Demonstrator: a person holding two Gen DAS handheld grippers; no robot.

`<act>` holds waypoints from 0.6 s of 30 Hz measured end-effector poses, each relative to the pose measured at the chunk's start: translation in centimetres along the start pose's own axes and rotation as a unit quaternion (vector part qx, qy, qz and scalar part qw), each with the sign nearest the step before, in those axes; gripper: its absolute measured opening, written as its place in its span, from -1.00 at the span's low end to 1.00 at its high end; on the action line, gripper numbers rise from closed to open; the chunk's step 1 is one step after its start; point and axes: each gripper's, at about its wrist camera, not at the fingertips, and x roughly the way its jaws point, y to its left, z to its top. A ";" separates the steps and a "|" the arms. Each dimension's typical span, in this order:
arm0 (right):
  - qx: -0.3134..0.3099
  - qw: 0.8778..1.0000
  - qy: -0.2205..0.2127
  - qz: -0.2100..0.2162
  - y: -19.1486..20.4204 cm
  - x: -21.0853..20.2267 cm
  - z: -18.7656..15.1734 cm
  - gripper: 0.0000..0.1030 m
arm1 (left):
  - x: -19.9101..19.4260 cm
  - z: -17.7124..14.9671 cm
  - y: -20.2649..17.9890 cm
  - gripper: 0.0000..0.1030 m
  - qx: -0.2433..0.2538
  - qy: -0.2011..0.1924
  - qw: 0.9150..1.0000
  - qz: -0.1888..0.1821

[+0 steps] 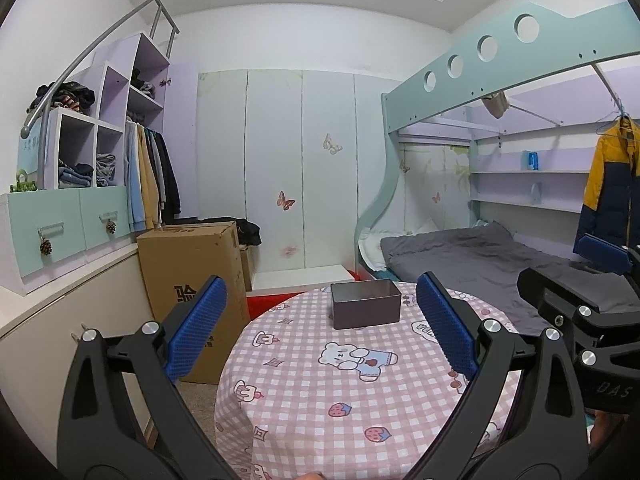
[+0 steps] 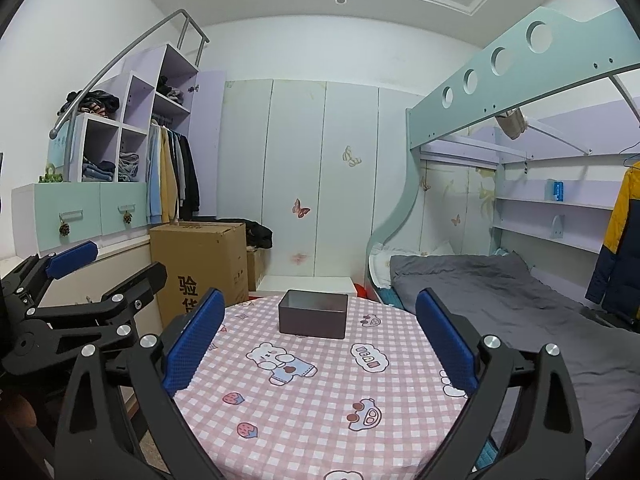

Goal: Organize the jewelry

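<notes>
Left wrist view: both hand-held grippers, left [image 1: 320, 320] and right [image 2: 320, 328], are held spread, the box [image 1: 366, 305] lying ahead, far across the surface [image 1: 320, 392], no jewelry seen.

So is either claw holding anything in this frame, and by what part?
Nothing is held. The left claw and right claw are both open and empty above the checked tablecloth; the dark box sits untouched.

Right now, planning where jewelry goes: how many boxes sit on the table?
1: a dark open box at the far side of the checkered table; no jewelry visible.
</notes>
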 end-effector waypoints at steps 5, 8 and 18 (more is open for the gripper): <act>-0.001 1.000 -0.003 -0.002 -0.2 -0.3 0.1 0.81 | -0.2 0.1 0.0 0.82 0.002 -0.004 1.000 0.001; -0.001 1.000 -0.001 -0.001 -0.2 -0.3 0.1 0.81 | -0.3 0.1 0.1 0.82 0.002 -0.004 1.000 0.000; -0.001 1.000 -0.002 -0.006 -0.2 -0.5 0.2 0.82 | -0.2 0.1 0.0 0.82 0.004 -0.006 1.000 -0.001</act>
